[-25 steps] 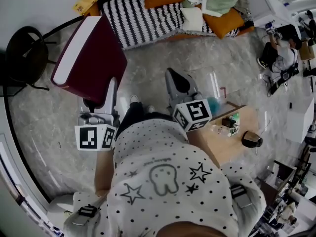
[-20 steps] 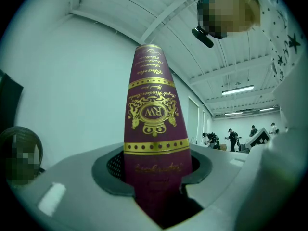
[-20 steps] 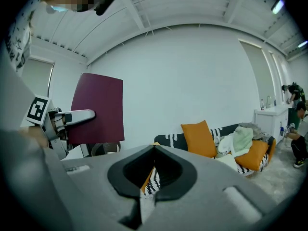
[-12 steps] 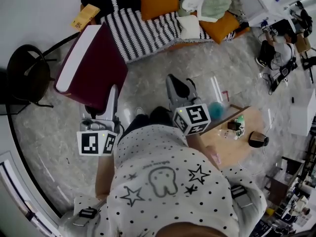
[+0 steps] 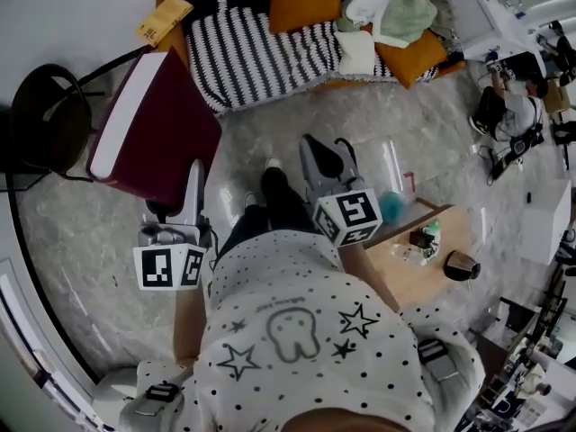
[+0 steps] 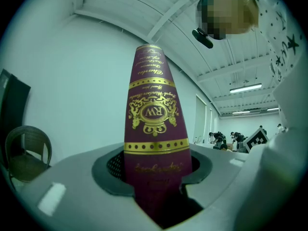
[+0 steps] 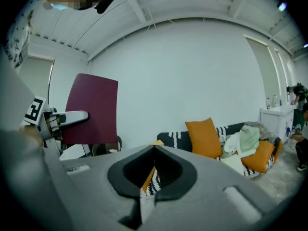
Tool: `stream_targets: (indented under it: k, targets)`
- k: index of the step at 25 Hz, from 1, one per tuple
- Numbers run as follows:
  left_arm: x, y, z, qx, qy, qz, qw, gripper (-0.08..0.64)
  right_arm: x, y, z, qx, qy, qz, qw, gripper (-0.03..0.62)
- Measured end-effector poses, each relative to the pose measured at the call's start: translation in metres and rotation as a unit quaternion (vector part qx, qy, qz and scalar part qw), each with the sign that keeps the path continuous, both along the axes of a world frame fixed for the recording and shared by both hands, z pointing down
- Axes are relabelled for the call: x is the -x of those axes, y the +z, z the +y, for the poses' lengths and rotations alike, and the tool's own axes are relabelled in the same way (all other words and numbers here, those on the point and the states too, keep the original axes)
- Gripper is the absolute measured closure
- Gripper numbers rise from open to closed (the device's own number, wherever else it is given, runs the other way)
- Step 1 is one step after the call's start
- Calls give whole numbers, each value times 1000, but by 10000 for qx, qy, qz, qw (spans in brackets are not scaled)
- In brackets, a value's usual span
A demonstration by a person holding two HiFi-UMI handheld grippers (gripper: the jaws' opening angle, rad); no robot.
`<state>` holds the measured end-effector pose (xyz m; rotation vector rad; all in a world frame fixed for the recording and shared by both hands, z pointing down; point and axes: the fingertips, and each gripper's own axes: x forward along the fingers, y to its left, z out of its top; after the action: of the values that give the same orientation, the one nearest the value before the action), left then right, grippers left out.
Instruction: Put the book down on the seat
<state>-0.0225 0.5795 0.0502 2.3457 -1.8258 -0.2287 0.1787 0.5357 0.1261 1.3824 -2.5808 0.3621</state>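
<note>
Gripping the maroon book (image 5: pixel 162 138) by its lower edge, the left gripper (image 5: pixel 195 171) had its fingers (image 5: pixel 192 201) parted about halfway and pressed against the two covers, so the volume stood upright between them with its spine facing the left gripper view. That spine carried a gold crest with the letters "RW" (the lines of gold script above the crest and below the dotted gold band were too fine to read). In the head view the book hung in the air over the grey floor (image 5: pixel 270 124), its white page edge turned toward the black chair (image 5: pixel 45 115) and its far corner near the striped sofa (image 5: pixel 261 39); it rested on neither. The right gripper (image 5: pixel 315 144) pointed toward the sofa with its fingers drawn together, only a thin slit showing between them and nothing in it. Through that slit the right gripper view caught striped fabric and an orange cushion (image 7: pixel 205 138). A small wooden tabletop (image 5: pixel 418 273) stood at the person's right.
</note>
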Motion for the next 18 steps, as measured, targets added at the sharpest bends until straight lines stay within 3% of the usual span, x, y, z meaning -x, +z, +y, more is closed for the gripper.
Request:
stream_targets:
  k: [18]
  targets:
    - [-6, 3, -111, 47, -462, -52, 9989, 333, -2, -4, -131, -110, -506, -17, 9987, 592]
